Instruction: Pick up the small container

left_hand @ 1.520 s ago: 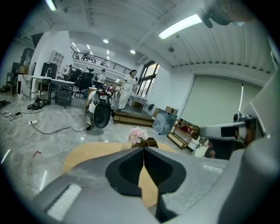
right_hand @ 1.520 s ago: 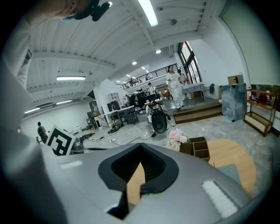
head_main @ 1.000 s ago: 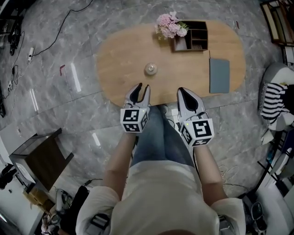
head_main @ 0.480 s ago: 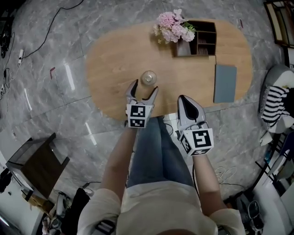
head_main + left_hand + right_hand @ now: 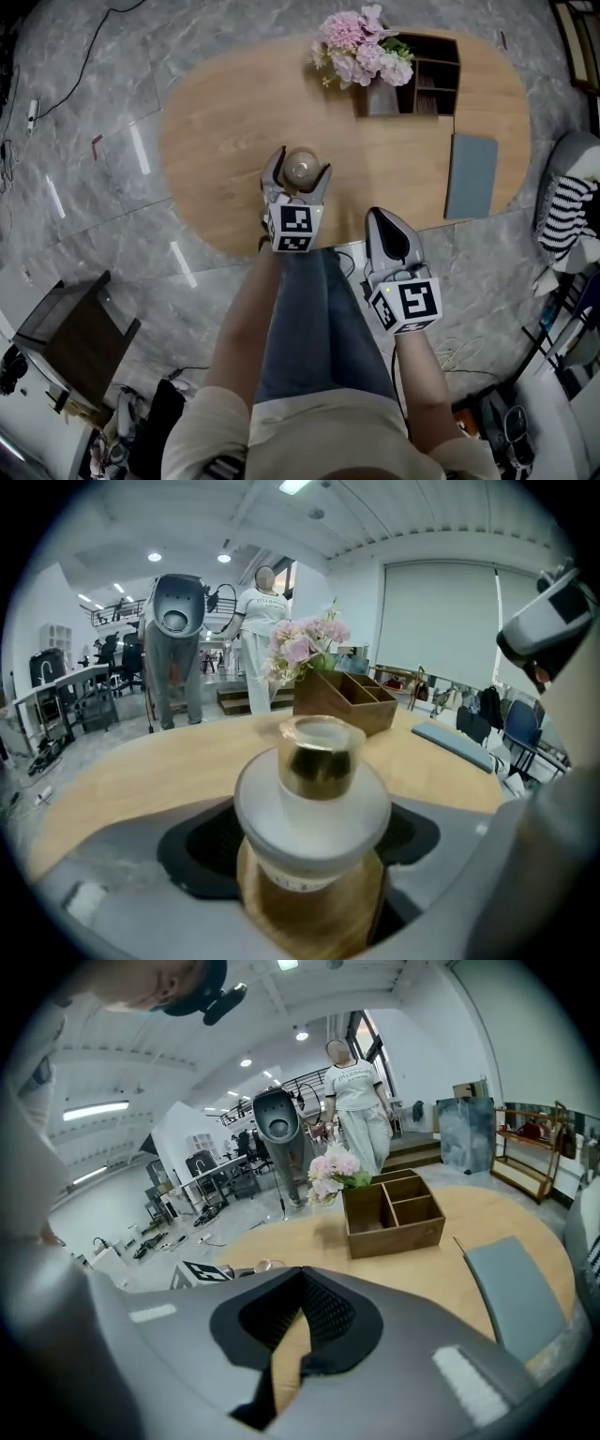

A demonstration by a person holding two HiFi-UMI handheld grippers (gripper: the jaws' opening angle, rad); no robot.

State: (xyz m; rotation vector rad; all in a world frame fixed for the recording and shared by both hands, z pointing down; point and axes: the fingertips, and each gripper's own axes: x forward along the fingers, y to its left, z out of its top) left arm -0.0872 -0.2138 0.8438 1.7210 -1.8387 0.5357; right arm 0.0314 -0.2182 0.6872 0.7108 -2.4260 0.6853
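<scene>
The small container, a frosted white jar with a gold cap, stands upright on the oval wooden table near its front edge. My left gripper reaches over that edge with one jaw on each side of the jar. Its jaws are opening and the pads stand clear of the jar. In the left gripper view the container fills the middle, between the grey jaws. My right gripper hangs shut and empty off the table's front edge, right of the left one; its tips meet.
A wooden compartment box with pink flowers sits at the table's far side. A grey pad lies at the right end. A dark side table stands on the marble floor at left. A person stands beyond the table.
My left gripper moved forward over the table's edge and its jaws spread around the container. The right gripper stayed shut at the front edge.
</scene>
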